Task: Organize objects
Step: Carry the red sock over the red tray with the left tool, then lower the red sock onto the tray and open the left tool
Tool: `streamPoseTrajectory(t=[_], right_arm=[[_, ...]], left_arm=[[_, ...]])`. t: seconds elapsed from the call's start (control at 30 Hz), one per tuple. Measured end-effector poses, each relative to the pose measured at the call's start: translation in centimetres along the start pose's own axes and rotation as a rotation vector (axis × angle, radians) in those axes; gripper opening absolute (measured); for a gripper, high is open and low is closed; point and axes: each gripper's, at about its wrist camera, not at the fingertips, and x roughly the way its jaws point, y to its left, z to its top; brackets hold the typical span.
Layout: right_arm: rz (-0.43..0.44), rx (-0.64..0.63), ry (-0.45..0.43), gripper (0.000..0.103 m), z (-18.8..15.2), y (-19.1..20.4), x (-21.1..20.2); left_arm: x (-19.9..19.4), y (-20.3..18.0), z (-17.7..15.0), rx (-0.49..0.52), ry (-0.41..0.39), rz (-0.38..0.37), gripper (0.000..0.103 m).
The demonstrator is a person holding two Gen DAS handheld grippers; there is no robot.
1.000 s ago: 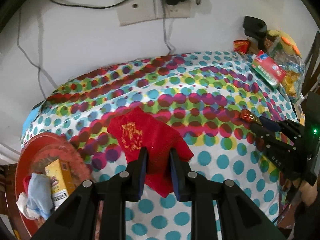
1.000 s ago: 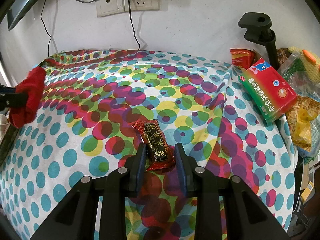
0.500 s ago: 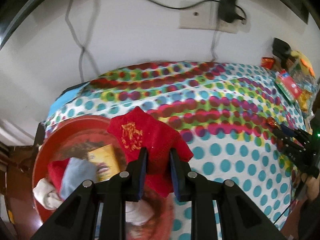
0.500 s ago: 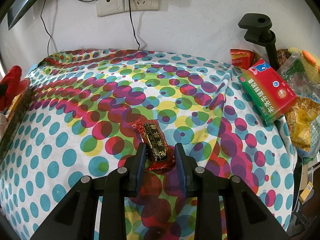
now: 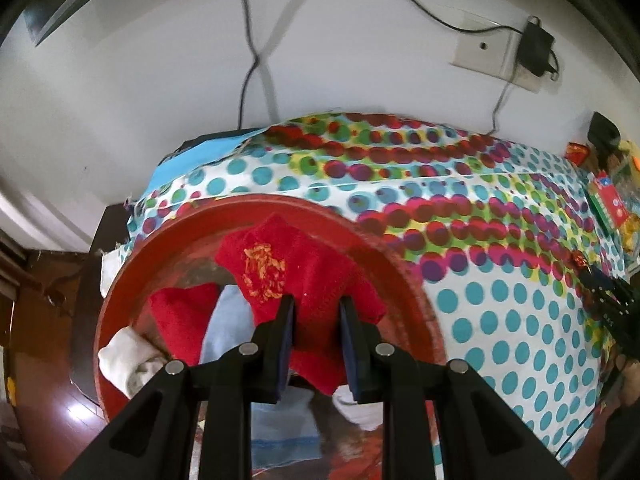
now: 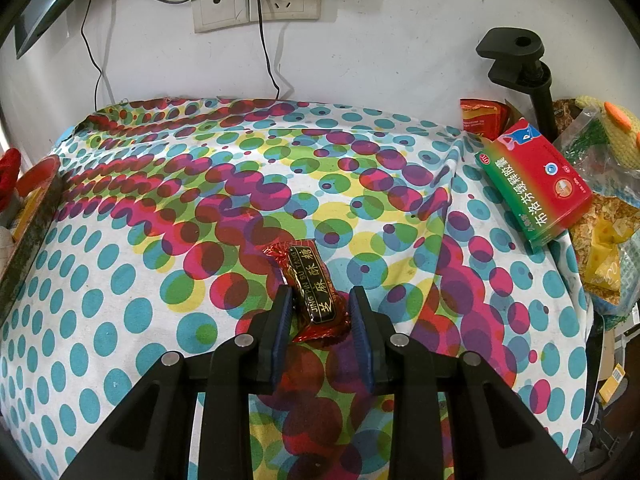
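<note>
Left claw [image 5: 316, 320] carried red cloth [image 5: 296, 276] over red tray [image 5: 404, 280].

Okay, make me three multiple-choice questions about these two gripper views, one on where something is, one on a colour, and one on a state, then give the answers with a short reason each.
1. Where does the red cloth held by the left gripper hang?
A. Over the red basin
B. Over the medicine box
C. On the floor

2. What colour is the emblem stitched on that cloth?
A. White
B. Gold
C. Black

3. What is the state of the right gripper?
A. Wide open above bare cloth
B. Closed on the wrapped candy
C. Closed on the medicine box

Answers:
1. A: the left wrist view shows the cloth above the basin's inside, with other cloths lying below it.
2. B: the stitching shows as golden yellow on red.
3. B: both pads press the wrapper's sides, while the box lies apart at the right on the dotted tablecloth.
</note>
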Motion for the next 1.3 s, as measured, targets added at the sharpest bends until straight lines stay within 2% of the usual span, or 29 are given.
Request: streamPoseTrajectory(t=[0.37, 0.57, 0.67, 0.77, 1.0, 1.1, 1.2, 1.3], right_arm=[[-0.001, 0.0, 0.0, 0.028, 0.1, 0.1, 0.0], [-0.005, -0.003, 0.0, 0.028, 0.0, 0.1, 0.0], [-0.006, -0.004, 0.0, 0.028, 0.1, -0.1, 0.1], [-0.008, -0.002, 0.001, 0.028, 0.1, 0.0, 0.0], [-0.009, -0.003, 0.001, 0.028, 0.2, 0.0, 0.0], [-0.009, -0.003, 0.001, 0.028, 0.2, 0.0, 0.0], [-0.012, -0.005, 0.001, 0.028, 0.2, 0.0, 0.0], [-0.011, -0.004, 0.001, 0.028, 0.2, 0.0, -0.1]], left_arm=[[1.5, 4.3, -0.8, -0.105, 0.039, -0.021, 0.022], [2.1, 5.0, -1.0, -0.128, 0.048, -0.045, 0.025], [2.5, 4.9, -1.1, -0.108, 0.068, -0.055, 0.029], [3.1, 4.7, -1.3, -0.084, 0.11, -0.061, 0.039], [2.1, 5.0, -1.3, -0.07, 0.095, -0.072, 0.042], [1.0, 4.4, -1.6, -0.028, 0.085, -0.057, 0.042], [-0.8, 3.8, -2.3, 0.011, 0.045, -0.002, 0.043], [-2.5, 3.6, -3.7, -0.023, 0.009, 0.047, 0.044]])
